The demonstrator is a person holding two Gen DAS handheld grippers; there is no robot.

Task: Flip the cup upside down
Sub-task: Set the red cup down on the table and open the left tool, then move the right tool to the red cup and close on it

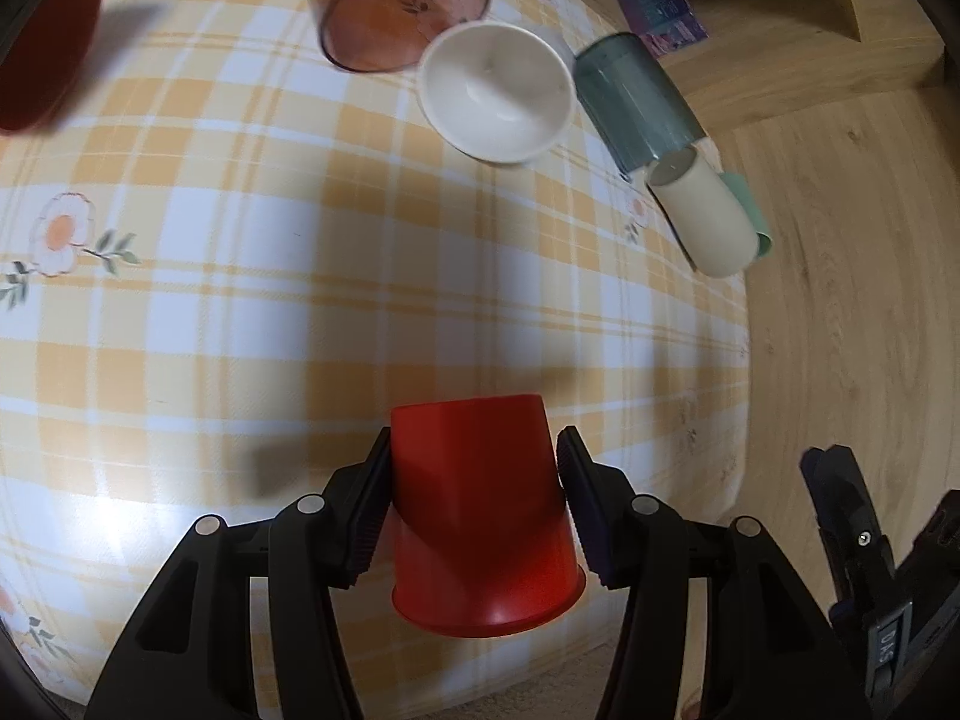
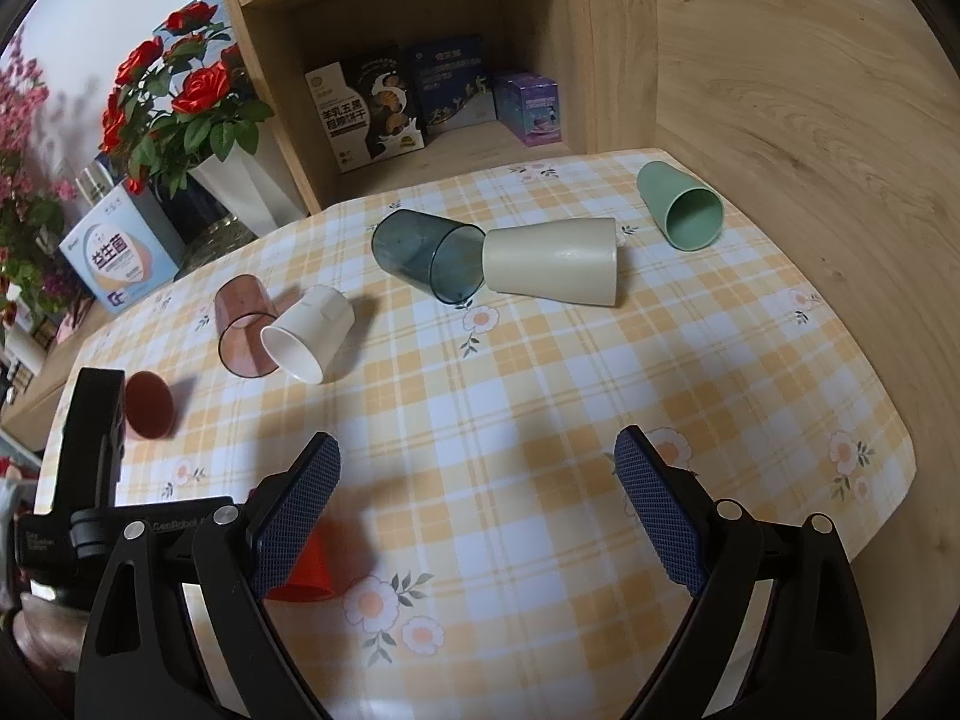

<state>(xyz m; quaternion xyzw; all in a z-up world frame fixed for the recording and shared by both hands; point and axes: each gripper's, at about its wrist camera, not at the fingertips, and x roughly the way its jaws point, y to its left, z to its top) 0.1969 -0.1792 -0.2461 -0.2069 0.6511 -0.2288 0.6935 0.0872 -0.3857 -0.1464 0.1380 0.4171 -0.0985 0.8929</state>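
A red cup (image 1: 480,510) stands upside down, rim down, on the checked tablecloth (image 1: 240,300) near its front edge. My left gripper (image 1: 474,504) has its pads at both sides of the cup; the left pad touches it, the right pad shows a small gap. In the right wrist view the red cup (image 2: 309,564) shows partly behind my right gripper's left finger. My right gripper (image 2: 480,504) is open and empty above the cloth.
Several cups lie on their sides farther back: white (image 2: 306,333), pink transparent (image 2: 243,324), dark blue-grey (image 2: 426,255), cream (image 2: 552,261), green (image 2: 681,204). A dark red cup (image 2: 147,405) sits at the left. A wooden shelf (image 2: 420,60) with boxes and a flower vase (image 2: 240,192) stand behind.
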